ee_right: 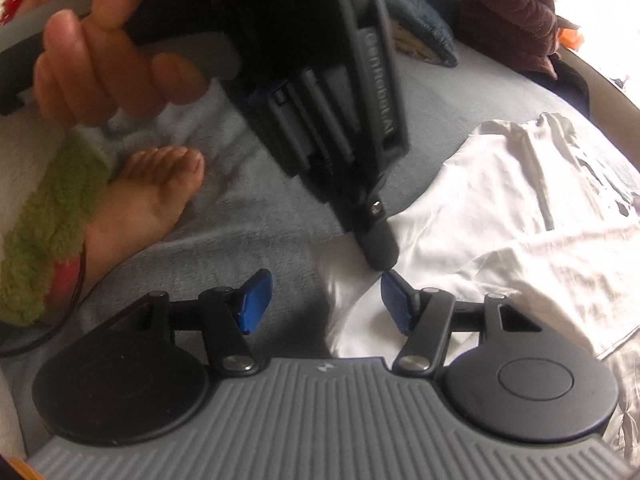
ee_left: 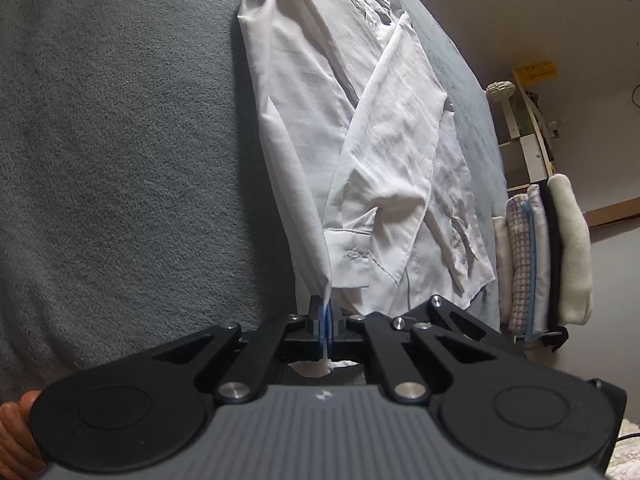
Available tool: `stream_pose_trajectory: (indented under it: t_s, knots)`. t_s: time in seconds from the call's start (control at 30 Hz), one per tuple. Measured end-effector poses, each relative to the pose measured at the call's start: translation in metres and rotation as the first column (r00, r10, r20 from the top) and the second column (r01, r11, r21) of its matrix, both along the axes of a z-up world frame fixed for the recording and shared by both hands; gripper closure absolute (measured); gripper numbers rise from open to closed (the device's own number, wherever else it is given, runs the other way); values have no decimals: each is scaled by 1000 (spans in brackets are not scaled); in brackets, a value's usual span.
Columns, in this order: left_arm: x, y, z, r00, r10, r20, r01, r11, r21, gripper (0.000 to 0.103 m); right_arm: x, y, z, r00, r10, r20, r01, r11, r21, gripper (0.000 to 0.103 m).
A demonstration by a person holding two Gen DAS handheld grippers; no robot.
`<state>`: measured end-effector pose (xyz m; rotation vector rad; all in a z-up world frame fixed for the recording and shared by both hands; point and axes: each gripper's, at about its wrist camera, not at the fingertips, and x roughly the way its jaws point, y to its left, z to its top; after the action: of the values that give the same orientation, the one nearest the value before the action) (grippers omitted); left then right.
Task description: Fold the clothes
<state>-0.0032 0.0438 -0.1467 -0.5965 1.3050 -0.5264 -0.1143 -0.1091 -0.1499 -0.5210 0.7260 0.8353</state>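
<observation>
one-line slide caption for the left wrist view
Left gripper shut on the white shirt's hem corner, on grey bedding.

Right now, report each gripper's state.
Left gripper: shut on the white shirt, at its hem.
Right gripper: open, holding nothing; shirt cloth lies between its pads.

Grey blanket (ee_left: 120,140); perhaps towels, stacked (ee_left: 536,256).

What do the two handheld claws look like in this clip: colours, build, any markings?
Both match: a ribbed grey body with a small pale logo, two round black discs, black linkage arms on silver pivots, and blue ridged pads. The right claw shows this plainly. The left claw, seen from outside in the right view, has a black-and-grey housing with embossed, blurred lettering.
</observation>
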Motion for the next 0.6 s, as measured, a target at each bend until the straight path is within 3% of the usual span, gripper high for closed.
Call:
stream_pose_trajectory:
  t_s: [0.07, 0.23, 0.37, 0.5, 0.6]
  knots:
    - [0, 2, 0, 1000, 8, -2, -8, 1000, -19, 101, 4, 0, 1, 1000, -14, 7, 14, 1000, 7, 48]
    - [0, 5, -1, 1000, 23, -6, -23, 999, -48, 101, 14, -6, 1, 998, -61, -23, 62, 998, 33, 81]
    - [1, 7, -1, 999, 45, -1, -45, 996, -78, 100, 18, -11, 3, 997, -79, -26, 80, 996, 47, 98]
    - [3, 12, -1, 993, 116, 16, -114, 989, -95, 59, 18, -13, 5, 997, -75, -13, 76, 996, 47, 101]
    - [9, 11, -7, 991, 133, -15, -134, 985, -108, 52, 16, -13, 7, 997, -71, 4, 71, 997, 43, 101]
